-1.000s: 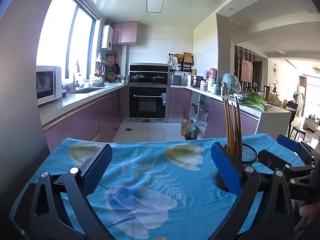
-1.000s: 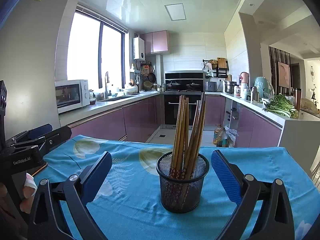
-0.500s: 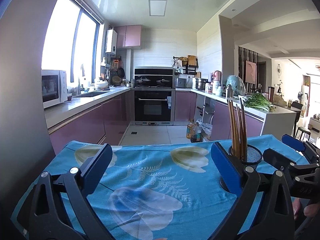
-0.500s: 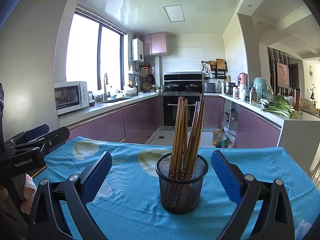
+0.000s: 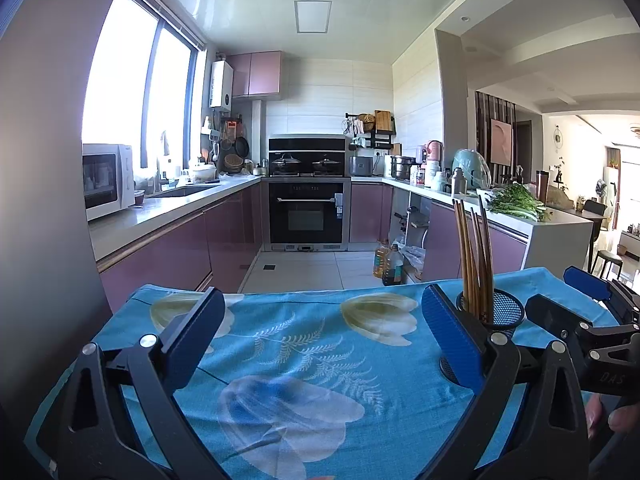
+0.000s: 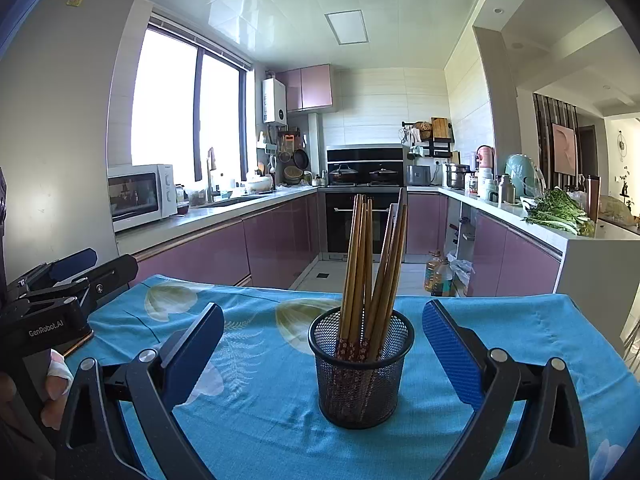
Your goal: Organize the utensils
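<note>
A black mesh holder point(image 6: 360, 372) stands upright on the blue flowered tablecloth point(image 6: 260, 408), with several brown chopsticks point(image 6: 360, 260) standing in it. My right gripper point(image 6: 323, 344) is open and empty, just in front of the holder, its blue pads on either side. In the left wrist view the holder point(image 5: 500, 312) and the chopsticks point(image 5: 474, 256) show behind the right pad. My left gripper point(image 5: 320, 332) is open and empty over the cloth, left of the holder. The other gripper shows at each view's edge.
The table ends at the cloth's far edge point(image 5: 320, 290), with the kitchen floor beyond. Purple cabinets and a counter with a microwave point(image 6: 140, 196) run along the left, an oven point(image 5: 306, 216) at the back, and a counter with greens point(image 6: 560, 212) on the right.
The left wrist view has swung slightly, so the holder sits further right in it. The right gripper has barely moved. Both grippers stay open.
</note>
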Available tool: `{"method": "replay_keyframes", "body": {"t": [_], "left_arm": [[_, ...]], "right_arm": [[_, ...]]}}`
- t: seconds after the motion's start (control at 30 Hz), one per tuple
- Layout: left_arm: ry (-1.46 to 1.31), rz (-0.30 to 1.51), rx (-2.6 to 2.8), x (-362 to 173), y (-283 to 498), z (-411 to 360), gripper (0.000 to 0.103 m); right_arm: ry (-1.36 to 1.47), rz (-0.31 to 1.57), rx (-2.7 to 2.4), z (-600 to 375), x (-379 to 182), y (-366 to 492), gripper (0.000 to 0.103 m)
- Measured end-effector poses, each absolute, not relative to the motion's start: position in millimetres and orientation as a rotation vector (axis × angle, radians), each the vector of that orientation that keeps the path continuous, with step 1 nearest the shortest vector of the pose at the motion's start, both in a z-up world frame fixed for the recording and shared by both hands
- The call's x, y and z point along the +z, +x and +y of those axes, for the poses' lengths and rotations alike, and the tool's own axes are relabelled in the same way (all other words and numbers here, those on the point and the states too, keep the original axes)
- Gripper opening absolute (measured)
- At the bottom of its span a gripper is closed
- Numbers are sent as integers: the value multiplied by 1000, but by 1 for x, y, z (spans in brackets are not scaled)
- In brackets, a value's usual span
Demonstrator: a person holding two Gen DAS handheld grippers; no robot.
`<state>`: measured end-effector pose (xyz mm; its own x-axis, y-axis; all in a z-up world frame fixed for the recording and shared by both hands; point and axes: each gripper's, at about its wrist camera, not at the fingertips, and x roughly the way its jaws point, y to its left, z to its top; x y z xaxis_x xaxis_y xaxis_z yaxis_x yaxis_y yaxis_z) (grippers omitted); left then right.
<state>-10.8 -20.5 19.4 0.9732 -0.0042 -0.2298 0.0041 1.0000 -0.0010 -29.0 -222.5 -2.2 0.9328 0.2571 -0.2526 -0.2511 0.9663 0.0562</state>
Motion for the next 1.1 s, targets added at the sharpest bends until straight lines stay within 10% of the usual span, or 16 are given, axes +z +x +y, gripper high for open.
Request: {"method": "replay_keyframes", "body": {"t": [1.1], "left_arm": [[1, 232, -4, 21, -11, -21, 97]], "right_arm": [[24, 255, 257, -222, -1, -29, 96]]}}
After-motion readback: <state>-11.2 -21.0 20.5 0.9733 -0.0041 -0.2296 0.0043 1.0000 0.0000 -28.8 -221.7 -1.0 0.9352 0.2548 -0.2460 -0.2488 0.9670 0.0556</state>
